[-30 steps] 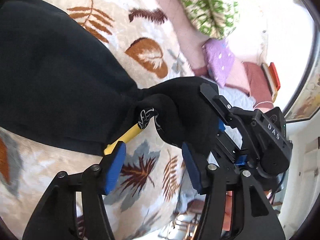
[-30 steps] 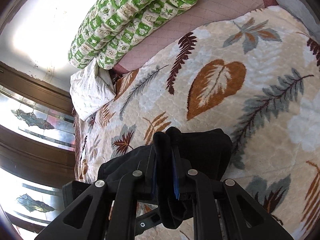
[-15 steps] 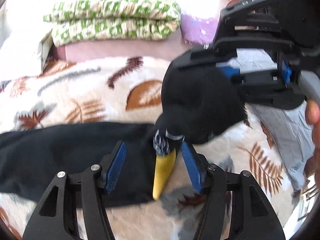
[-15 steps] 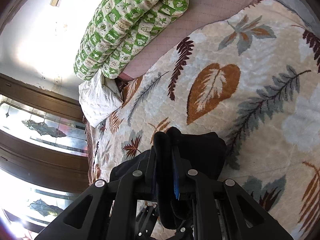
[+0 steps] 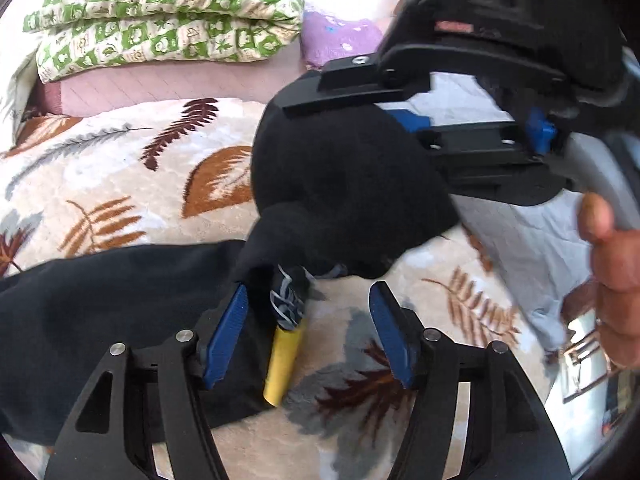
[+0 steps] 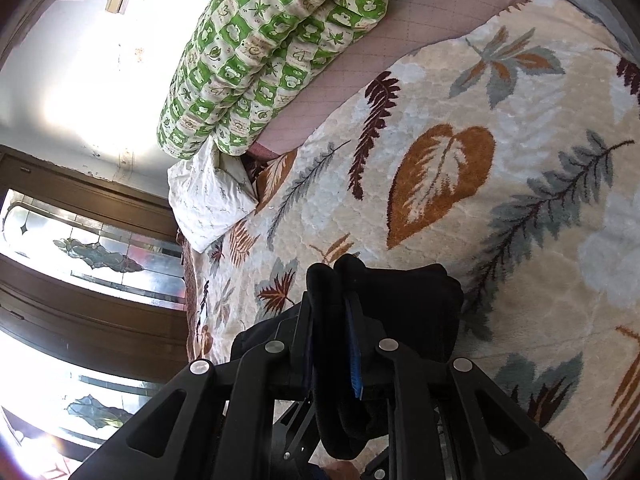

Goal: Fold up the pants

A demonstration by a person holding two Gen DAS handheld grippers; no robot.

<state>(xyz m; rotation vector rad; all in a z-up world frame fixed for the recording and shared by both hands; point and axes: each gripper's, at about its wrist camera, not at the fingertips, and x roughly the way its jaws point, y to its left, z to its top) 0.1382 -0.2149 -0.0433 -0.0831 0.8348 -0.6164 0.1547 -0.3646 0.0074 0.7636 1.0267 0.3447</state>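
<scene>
I have the black pants (image 5: 100, 304) lying across the leaf-patterned blanket (image 5: 120, 184) on the bed, one end lifted off it. My right gripper (image 6: 344, 320) has its fingers (image 6: 354, 360) pressed together on a thick bunch of that black fabric, which bulges up between the blue pads and hangs down behind them. In the left wrist view the same bunch hangs in the air under the right gripper (image 5: 400, 120), with the rest of the pants trailing down toward the left side of the blanket. My left gripper (image 5: 308, 328) sits low over the blanket with its fingers (image 5: 228, 332) spread wide; between them lie the drawstring (image 5: 286, 304) and its yellow tip (image 5: 282, 360), and the left pad is just beside the edge of the fabric. A green patterned quilt (image 6: 272, 52) is rolled up at the far edge of the bed, a white pillow (image 6: 208, 196) next to it.
</scene>
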